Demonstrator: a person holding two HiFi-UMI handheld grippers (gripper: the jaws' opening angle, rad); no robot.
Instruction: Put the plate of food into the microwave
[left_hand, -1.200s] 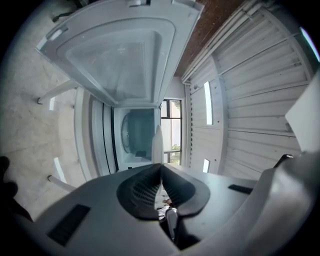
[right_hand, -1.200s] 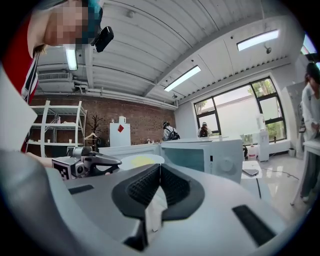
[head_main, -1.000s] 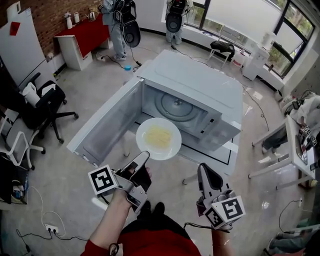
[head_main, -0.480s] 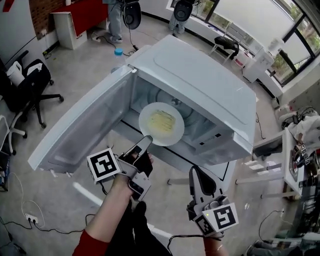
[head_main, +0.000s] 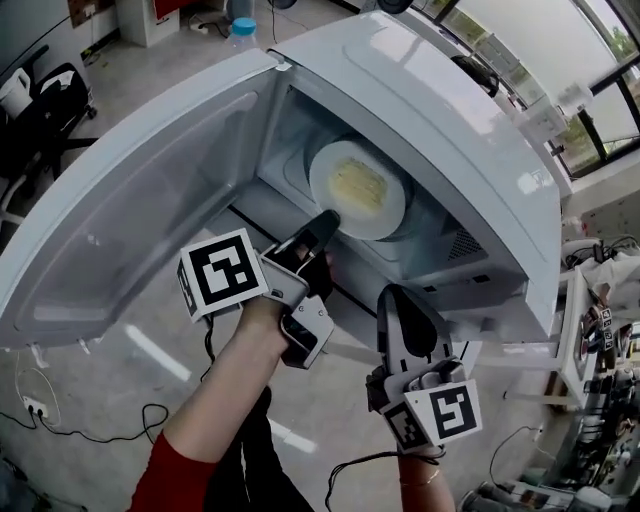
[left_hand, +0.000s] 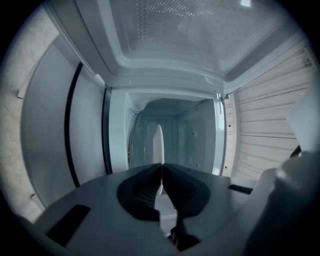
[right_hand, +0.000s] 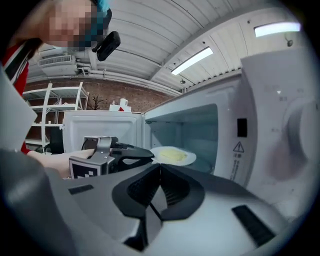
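Observation:
A white plate (head_main: 358, 188) with yellow food hangs level inside the mouth of the open white microwave (head_main: 430, 110), above the cavity floor. My left gripper (head_main: 327, 222) is shut on the plate's near rim. In the left gripper view the plate (left_hand: 158, 145) shows edge-on between the closed jaws, with the cavity's back wall ahead. My right gripper (head_main: 392, 297) hangs lower right, in front of the microwave, shut and empty. The right gripper view looks past its closed jaws (right_hand: 160, 167) at the plate (right_hand: 172, 156) and the left gripper (right_hand: 149, 153) entering the cavity.
The microwave door (head_main: 120, 200) stands swung wide to the left. Its control panel (right_hand: 280, 130) is close on the right. A black office chair (head_main: 40, 110) and a blue-capped bottle (head_main: 243, 30) are at the far left, and cables (head_main: 60, 425) lie on the floor.
The left gripper has carried the plate forward from in front of the opening into the cavity. The head view has closed in on the microwave. The right gripper stays low and shut.

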